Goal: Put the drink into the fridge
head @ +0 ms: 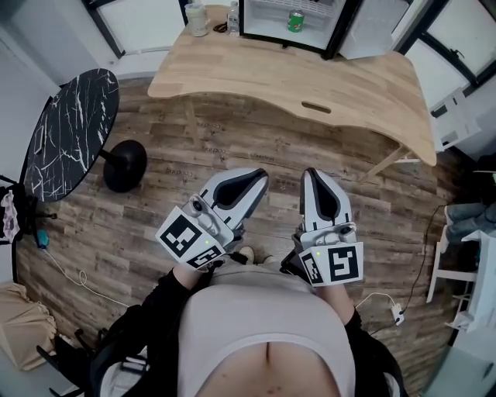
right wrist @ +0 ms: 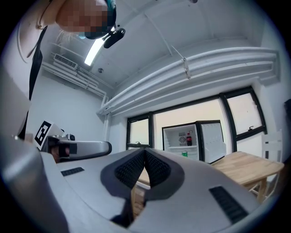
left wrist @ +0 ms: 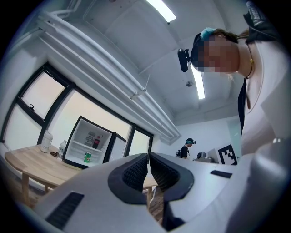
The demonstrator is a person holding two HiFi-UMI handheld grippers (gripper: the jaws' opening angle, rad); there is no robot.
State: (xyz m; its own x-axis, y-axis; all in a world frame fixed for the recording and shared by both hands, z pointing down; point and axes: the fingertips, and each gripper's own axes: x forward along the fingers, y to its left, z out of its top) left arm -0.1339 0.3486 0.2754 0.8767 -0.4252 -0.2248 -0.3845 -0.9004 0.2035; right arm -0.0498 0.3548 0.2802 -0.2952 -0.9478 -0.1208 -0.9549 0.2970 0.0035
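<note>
On the far side of the wooden table (head: 349, 93) a small black fridge (head: 252, 23) stands with its door (head: 370, 27) swung open. A green can (head: 296, 20) rests on its lower shelf. The left gripper view shows the same can (left wrist: 87, 157) and a cola bottle (left wrist: 96, 142) on the shelf above it. My left gripper (head: 260, 177) and right gripper (head: 311, 175) are held side by side close to my body, over the floor and well short of the table. Both are shut with nothing between the pads (left wrist: 136, 170), (right wrist: 157, 168).
A round black marble table (head: 70, 132) on a black foot stands to my left. A pale jug (head: 197, 19) and a clear bottle (head: 233, 15) sit left of the fridge. Cables lie on the floor (head: 194, 147). Another person (left wrist: 186, 149) is in the room's background.
</note>
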